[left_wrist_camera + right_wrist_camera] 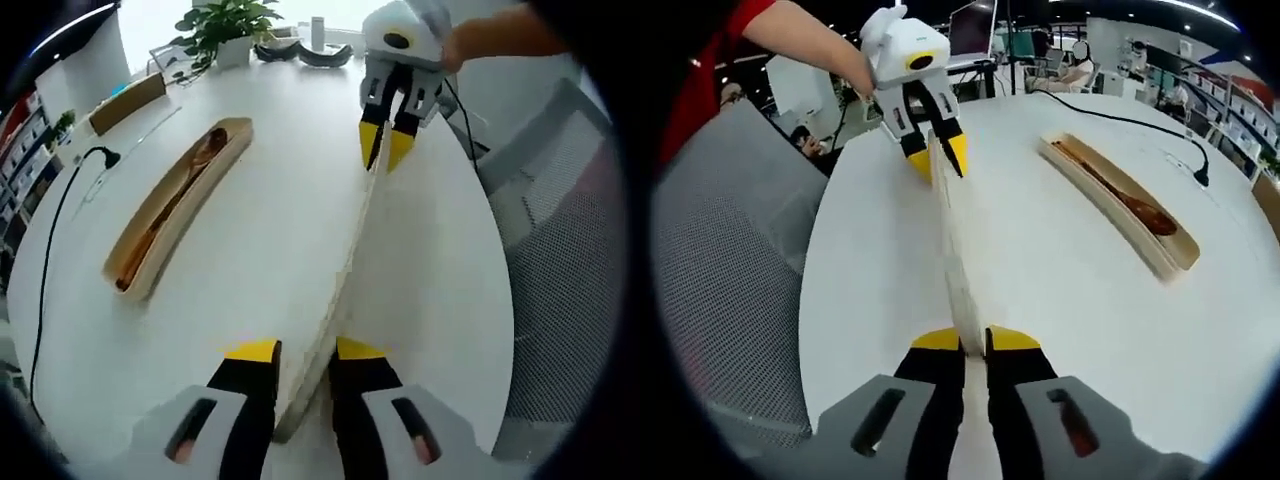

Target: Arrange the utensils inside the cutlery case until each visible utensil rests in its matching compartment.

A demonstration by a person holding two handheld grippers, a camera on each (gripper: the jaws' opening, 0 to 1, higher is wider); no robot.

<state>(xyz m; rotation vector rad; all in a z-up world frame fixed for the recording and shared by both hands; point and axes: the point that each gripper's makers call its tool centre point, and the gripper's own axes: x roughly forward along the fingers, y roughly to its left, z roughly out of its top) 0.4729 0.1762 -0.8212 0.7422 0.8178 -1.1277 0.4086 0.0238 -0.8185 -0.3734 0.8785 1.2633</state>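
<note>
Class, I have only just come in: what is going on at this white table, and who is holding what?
A person holds a gripper in each hand. The left gripper and the right gripper each clamp one end of a long, thin pale piece, apparently the case's lid, held on edge above the white table. Off to one side lies the open wooden cutlery case, with a brown wooden utensil already inside it.

White-bodied left hand-held gripper [936, 152], right hand-held gripper [386, 150]: black fingers, yellow tips; red sleeve [715, 50].
</note>
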